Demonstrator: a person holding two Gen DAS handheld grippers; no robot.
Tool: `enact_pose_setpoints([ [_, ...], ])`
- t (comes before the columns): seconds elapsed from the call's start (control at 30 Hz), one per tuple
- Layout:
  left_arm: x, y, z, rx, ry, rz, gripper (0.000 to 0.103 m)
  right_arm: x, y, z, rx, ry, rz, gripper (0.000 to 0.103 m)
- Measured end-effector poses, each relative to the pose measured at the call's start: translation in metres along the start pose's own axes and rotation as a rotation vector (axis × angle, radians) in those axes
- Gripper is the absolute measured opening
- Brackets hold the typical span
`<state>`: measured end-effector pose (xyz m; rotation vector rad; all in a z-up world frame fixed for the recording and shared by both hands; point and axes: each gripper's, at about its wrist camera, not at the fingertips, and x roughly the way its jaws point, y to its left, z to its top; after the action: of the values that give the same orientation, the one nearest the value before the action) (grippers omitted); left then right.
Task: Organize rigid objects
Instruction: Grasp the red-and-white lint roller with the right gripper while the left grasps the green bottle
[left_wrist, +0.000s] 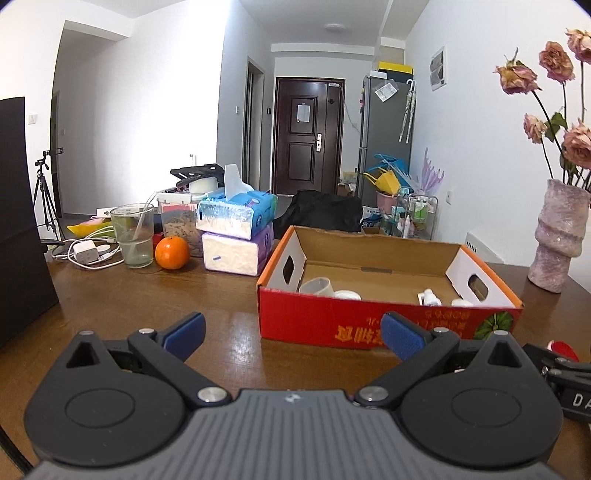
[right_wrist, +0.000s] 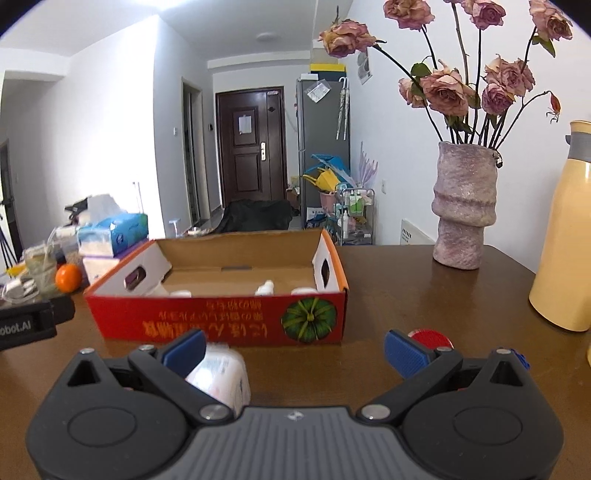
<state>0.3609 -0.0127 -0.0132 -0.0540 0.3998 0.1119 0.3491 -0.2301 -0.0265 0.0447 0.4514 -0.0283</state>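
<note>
A red cardboard box stands open on the brown table, also in the right wrist view. Inside it lie a beige cup, a white lid and a small white bottle. My left gripper is open and empty, in front of the box's left part. My right gripper is open. A white bottle lies on the table by its left finger, not gripped. A red cap sits behind its right finger.
To the left stand stacked tissue packs, an orange, a glass and a charger with cables. A pink vase with dried roses and a yellow flask stand on the right.
</note>
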Motion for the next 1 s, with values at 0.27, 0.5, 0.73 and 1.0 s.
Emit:
enact_pose_setpoints([
  [0.27,-0.015,0.007,-0.017,-0.007,0.019,-0.003,0.103,-0.027,-0.007,-0.022,-0.001,0.015,-0.018,0.103],
  [0.5,-0.028,0.004,-0.033,-0.001,0.035,-0.018,0.103,-0.045,-0.022,-0.043,0.043,0.026,-0.034,0.103],
  [0.73,-0.039,-0.004,-0.044,0.009,0.05,-0.047,0.103,-0.063,-0.043,-0.062,0.042,0.037,-0.059,0.103],
  [1.0,-0.039,-0.006,-0.053,0.001,0.086,-0.04,0.103,-0.077,-0.079,-0.073,0.061,0.025,-0.11,0.103],
])
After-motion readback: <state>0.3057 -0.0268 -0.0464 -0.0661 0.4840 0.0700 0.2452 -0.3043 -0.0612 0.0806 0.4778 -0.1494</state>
